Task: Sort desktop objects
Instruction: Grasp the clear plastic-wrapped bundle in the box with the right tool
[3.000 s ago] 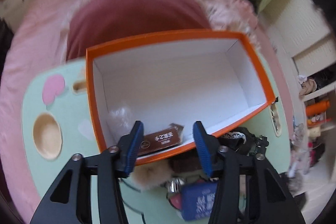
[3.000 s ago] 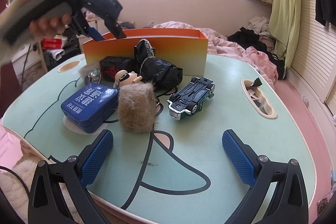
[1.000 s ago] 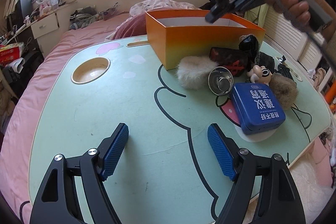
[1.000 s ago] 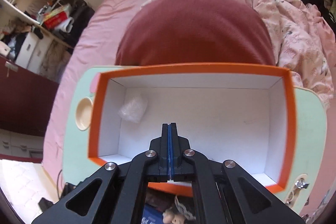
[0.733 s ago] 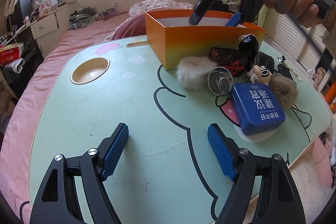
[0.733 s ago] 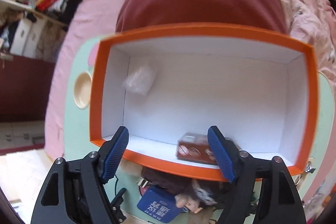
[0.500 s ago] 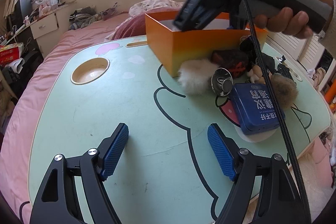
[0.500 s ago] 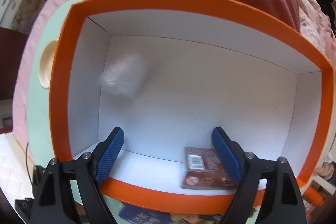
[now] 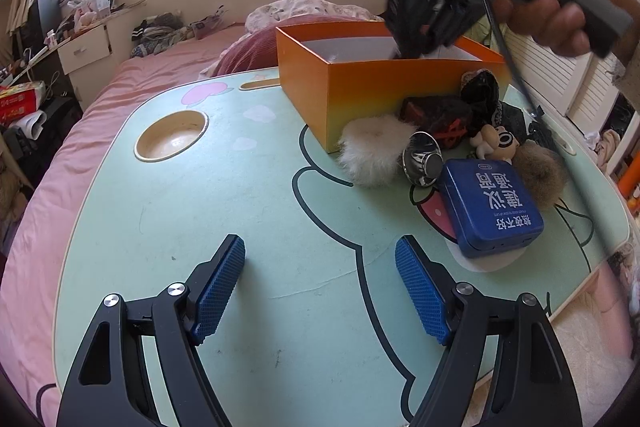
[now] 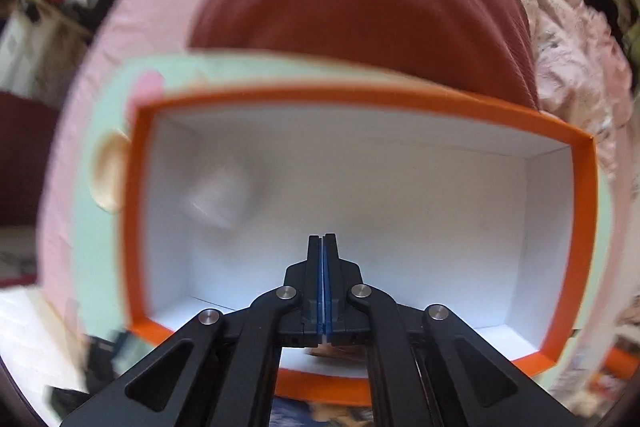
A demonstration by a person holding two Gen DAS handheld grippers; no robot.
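Right gripper (image 10: 324,247) clenched empty, pointing down into orange box (image 10: 360,97); left gripper (image 9: 320,275) released over bare counter (image 9: 260,187) ahead.

Matt cardboard box (image 9: 384,95), glossy blue tin (image 9: 490,205), shiny metal cup (image 9: 423,159), fluffy white pompom (image 9: 374,153).

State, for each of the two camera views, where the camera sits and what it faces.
Left wrist: sits on the left tool, low over the green table, facing the orange box; a hand shows.
Right wrist: sits on the shut right tool, looking straight down into the box; no hand shows.
Shared: box and table.
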